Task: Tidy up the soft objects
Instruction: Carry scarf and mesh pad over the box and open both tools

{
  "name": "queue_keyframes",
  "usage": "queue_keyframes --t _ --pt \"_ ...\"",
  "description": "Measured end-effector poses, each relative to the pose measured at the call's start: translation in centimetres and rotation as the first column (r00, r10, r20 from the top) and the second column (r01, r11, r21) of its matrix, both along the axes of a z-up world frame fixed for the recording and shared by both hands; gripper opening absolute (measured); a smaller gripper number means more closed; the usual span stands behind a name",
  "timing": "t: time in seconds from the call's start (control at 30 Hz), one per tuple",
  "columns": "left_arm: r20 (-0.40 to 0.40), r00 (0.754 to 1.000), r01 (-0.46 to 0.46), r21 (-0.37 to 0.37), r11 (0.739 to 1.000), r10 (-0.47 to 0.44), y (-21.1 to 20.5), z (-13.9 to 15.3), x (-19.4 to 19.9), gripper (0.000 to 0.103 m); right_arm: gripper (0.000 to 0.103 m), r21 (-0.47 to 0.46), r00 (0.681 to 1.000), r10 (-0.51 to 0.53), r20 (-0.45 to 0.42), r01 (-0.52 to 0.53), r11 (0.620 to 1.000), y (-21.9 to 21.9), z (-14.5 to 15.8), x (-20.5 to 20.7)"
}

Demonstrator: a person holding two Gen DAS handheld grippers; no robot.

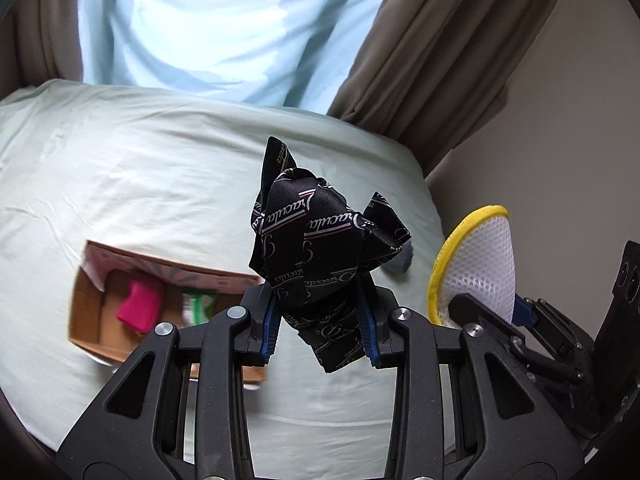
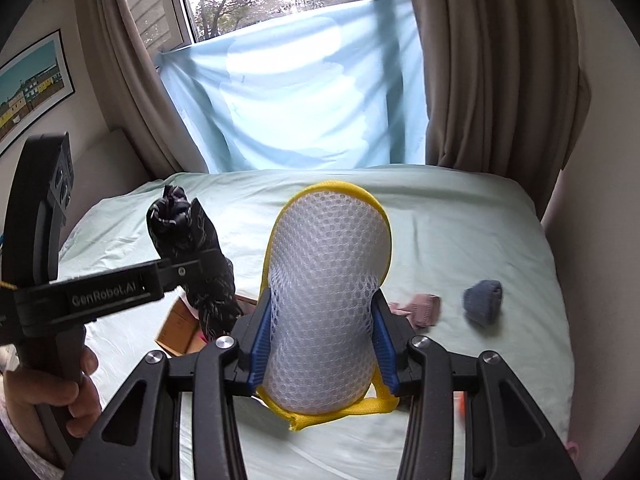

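Note:
My left gripper (image 1: 320, 320) is shut on a black printed satin cloth (image 1: 316, 240), held above the bed; it also shows in the right wrist view (image 2: 192, 248). My right gripper (image 2: 320, 340) is shut on a white mesh sponge with a yellow rim (image 2: 328, 300), held above the bed to the right of the left gripper; the sponge shows in the left wrist view (image 1: 476, 268). An open cardboard box (image 1: 92, 304) lies on the bed below the left gripper, with a pink item (image 1: 140, 306) and a green item (image 1: 200, 306) inside.
The pale green bed (image 2: 480, 240) holds a rolled blue-grey sock (image 2: 482, 302) and a pink sock (image 2: 424, 310) at the right. A blue sheet (image 2: 304, 100) hangs over the window between brown curtains (image 2: 492, 80). A wall runs along the bed's right side.

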State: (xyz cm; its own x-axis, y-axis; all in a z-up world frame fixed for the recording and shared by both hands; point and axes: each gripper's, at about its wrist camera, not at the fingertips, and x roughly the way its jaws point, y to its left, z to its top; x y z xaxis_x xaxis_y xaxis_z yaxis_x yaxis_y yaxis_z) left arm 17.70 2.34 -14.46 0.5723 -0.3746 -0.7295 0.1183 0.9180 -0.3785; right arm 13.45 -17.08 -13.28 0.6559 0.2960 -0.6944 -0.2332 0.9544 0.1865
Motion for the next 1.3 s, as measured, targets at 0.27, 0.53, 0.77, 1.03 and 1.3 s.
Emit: queue_keyframes --t 0.27,0.53,0.77,1.03,1.3 --pt "-0.034 0.999 0.017 0.056 0.998 -0.015 10.7 -1.7 0.6 0.03 0.041 -0.005 0.998 -0.031 -0.051 0.031 1.0 9.5 -1.8 1.7" --pt "-0.152 0.988 0.048 0.122 0.991 -0.029 18.3 -8.1 2.7 0.03 0.041 -0.007 0.978 -0.074 -0.195 0.074 0.997 16.1 -7.3 4.7" --pt "-0.257 0.964 0.133 0.216 0.967 -0.075 20.1 -15.0 3.7 0.03 0.041 0.033 0.914 -0.129 -0.385 0.153 0.988 17.6 -14.1 7.4" --pt "-0.324 0.926 0.304 0.34 0.89 -0.192 16.8 -21.0 4.7 0.03 0.041 0.076 0.789 -0.179 -0.587 0.274 0.959 16.5 -21.5 9.7" --pt "-0.386 0.889 0.393 0.361 0.845 -0.248 14.2 -25.0 5.5 0.03 0.043 0.063 0.728 -0.187 -0.659 0.302 0.951 15.6 -25.8 10.7"
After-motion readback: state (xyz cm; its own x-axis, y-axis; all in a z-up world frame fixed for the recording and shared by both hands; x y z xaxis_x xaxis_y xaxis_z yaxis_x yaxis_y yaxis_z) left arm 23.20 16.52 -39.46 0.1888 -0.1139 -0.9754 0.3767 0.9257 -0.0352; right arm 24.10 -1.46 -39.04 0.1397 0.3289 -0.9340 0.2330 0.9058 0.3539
